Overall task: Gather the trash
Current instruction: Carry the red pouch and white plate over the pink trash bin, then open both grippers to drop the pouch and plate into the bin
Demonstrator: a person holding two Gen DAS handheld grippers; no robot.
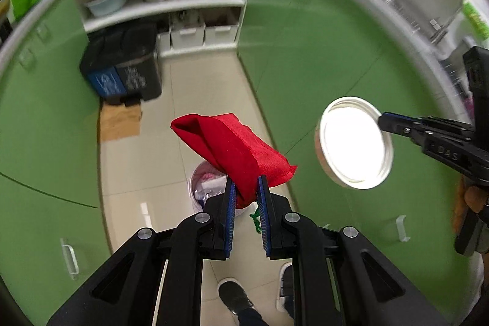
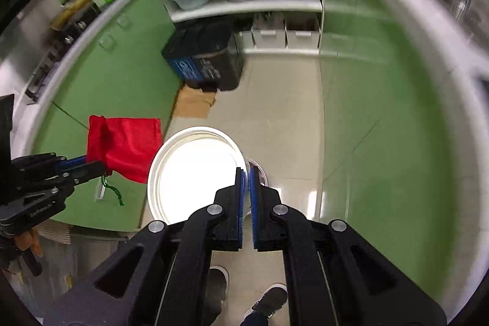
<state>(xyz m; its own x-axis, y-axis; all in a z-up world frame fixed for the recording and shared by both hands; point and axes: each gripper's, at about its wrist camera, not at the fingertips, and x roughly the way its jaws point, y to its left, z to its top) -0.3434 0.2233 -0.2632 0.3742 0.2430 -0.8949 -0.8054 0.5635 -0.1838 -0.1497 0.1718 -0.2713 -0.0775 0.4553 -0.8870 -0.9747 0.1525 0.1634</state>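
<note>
Left wrist view: looking steeply down at a kitchen floor between green cabinets. Left gripper pinching a red pouch at its gathered neck, jaws narrow on the cloth, a green cord dangling below. Pouch's long axis running up-left to down-right, hanging right above a small white bin already holding scraps, just ahead of the fingers. Right gripper reaching in from the right, clamping the rim of a paper bowl, well to the right of the bin, so the left hand being nearer. Black sorting bins and flat cardboard farther off by the shelves. Shoes showing at the bottom. Nothing blocking the drop.

Right wrist view: right gripper nearly closed on the bowl rim, bowl lying flat to the left of the fingers, open side up. Bin only peeking out from behind the bowl, straight ahead and below. Left gripper entering from the left, gripping the pouch, cord hanging down
</note>
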